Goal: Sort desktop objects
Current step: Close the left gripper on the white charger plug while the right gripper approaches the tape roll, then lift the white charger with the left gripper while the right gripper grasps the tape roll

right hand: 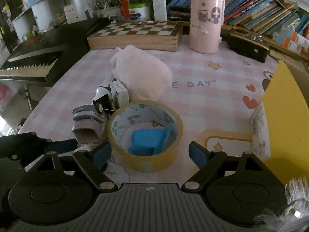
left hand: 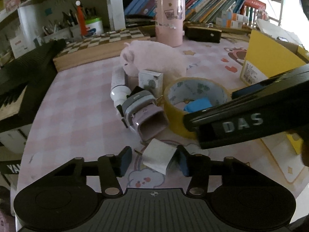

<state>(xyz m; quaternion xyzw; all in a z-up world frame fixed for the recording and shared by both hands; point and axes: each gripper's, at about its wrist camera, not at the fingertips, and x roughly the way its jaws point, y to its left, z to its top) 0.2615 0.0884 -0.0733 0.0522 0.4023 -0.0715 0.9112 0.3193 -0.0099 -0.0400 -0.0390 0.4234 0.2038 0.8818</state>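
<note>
A small white box (left hand: 159, 158) lies tilted on the pink checked mat between the pads of my left gripper (left hand: 154, 161). The right pad touches it and the left pad stands clear, so the jaws are open. A yellow tape roll (right hand: 144, 141) lies flat with a blue block (right hand: 148, 141) inside its ring. My right gripper (right hand: 150, 154) straddles the roll, open, with a narrow gap on each side. One black finger (left hand: 241, 123) of the right gripper crosses the left wrist view over the tape roll (left hand: 193, 104). A grey and pink stapler (left hand: 143, 110) lies just left of the roll.
A pink plush pig (right hand: 139, 73), a small carton (right hand: 120, 92) and a white tube (left hand: 118, 89) crowd behind the stapler. A pink cylinder (right hand: 206, 21), a chessboard (right hand: 139, 32) and a black case (right hand: 249, 48) stand at the back. A keyboard (right hand: 32, 61) lies left, a yellow box (right hand: 289, 116) right.
</note>
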